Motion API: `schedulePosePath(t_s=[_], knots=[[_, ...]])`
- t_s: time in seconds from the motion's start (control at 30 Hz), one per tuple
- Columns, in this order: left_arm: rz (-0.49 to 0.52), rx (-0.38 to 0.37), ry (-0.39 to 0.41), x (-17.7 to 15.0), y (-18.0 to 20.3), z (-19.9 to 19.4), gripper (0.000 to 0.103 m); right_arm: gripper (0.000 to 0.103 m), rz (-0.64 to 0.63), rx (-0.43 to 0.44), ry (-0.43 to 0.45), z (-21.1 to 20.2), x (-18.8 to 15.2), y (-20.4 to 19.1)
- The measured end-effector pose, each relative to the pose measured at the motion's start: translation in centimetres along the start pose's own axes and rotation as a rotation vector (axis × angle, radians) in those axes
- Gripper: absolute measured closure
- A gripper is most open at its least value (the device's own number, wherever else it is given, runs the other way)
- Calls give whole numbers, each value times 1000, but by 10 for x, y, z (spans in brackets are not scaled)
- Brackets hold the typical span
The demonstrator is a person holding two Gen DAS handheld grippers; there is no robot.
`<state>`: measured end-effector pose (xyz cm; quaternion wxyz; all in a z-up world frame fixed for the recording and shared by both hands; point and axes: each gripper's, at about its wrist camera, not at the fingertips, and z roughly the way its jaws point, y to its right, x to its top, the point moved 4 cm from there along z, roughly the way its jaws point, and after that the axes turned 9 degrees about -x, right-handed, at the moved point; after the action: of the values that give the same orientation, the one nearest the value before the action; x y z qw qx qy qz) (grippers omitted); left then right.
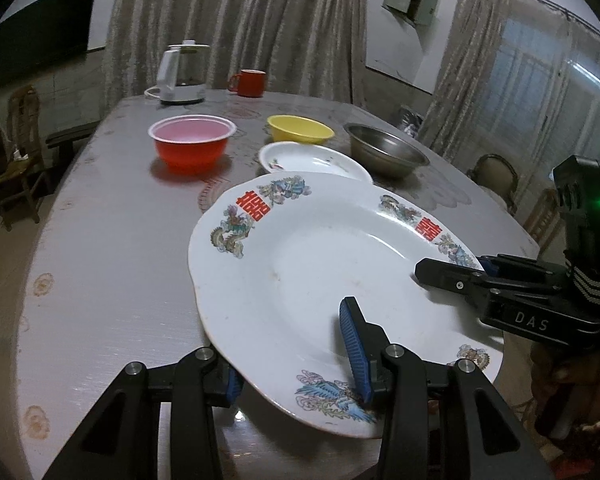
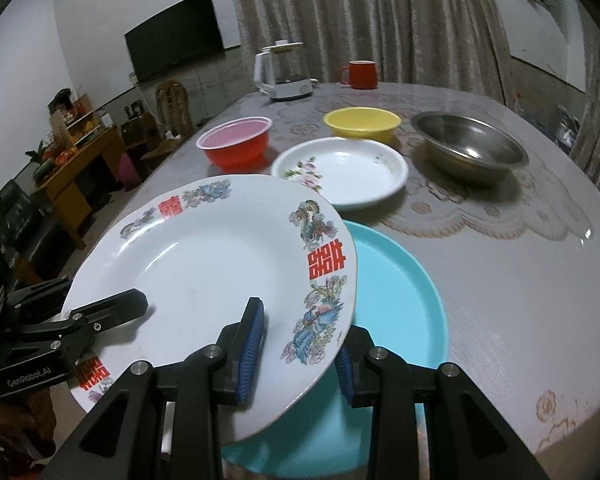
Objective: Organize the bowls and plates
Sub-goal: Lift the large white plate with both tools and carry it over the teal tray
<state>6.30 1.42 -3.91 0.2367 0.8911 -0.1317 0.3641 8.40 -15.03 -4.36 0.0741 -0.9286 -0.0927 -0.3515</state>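
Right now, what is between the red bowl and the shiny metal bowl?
The yellow bowl and the small flowered white plate lie between the red bowl and the metal bowl; the right wrist view shows it best.

The large white plate [image 1: 324, 276] carries the red double-happiness sign 囍 on its rim: two show in the left wrist view, beside painted dragon and phoenix figures, and three in the right wrist view, the nearest one partly hidden. The right gripper [image 1: 448, 276], seen from the left wrist camera, has the pale letters "DAS" on its black body. The left gripper [image 2: 112, 312], seen from the right wrist camera, reads "GenRobot.AI" on its black body.
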Motion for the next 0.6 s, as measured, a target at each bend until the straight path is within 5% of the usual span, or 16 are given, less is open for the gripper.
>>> schedulePosePath(t_s=[0.6], knots=[[57, -58, -115, -8, 32, 42, 59, 71, 97, -49, -83, 0, -30, 49]])
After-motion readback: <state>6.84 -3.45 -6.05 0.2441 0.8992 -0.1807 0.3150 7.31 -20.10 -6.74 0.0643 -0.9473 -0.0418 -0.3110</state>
